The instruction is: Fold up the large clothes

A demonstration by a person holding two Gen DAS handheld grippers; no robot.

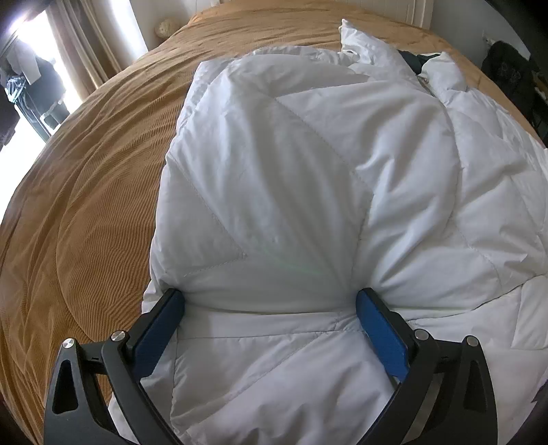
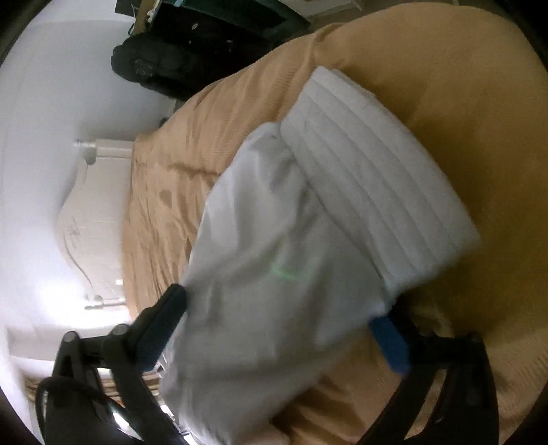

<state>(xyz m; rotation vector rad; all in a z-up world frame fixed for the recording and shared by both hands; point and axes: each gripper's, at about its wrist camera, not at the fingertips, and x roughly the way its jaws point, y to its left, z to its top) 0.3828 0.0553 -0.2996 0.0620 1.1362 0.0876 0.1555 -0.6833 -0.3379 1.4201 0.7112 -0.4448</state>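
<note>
A white quilted puffer jacket (image 1: 308,171) lies on a bed with a tan bedspread (image 1: 85,205). Its collar and zipper (image 1: 428,85) point to the far end. My left gripper (image 1: 270,297) is wide open, its blue pads pressed against a puffy fold of the jacket's near part. In the right wrist view, the jacket's sleeve (image 2: 291,256) with its ribbed cuff (image 2: 376,191) hangs between the wide-set fingers of my right gripper (image 2: 281,308), lifted above the bedspread (image 2: 462,137). That view is tilted and blurred.
A white headboard (image 1: 411,10) stands at the bed's far end. Curtains and a bright window (image 1: 41,68) are at the left. Dark bags (image 2: 164,58) sit beside the bed. A white wall with a radiator (image 2: 96,205) shows in the right wrist view.
</note>
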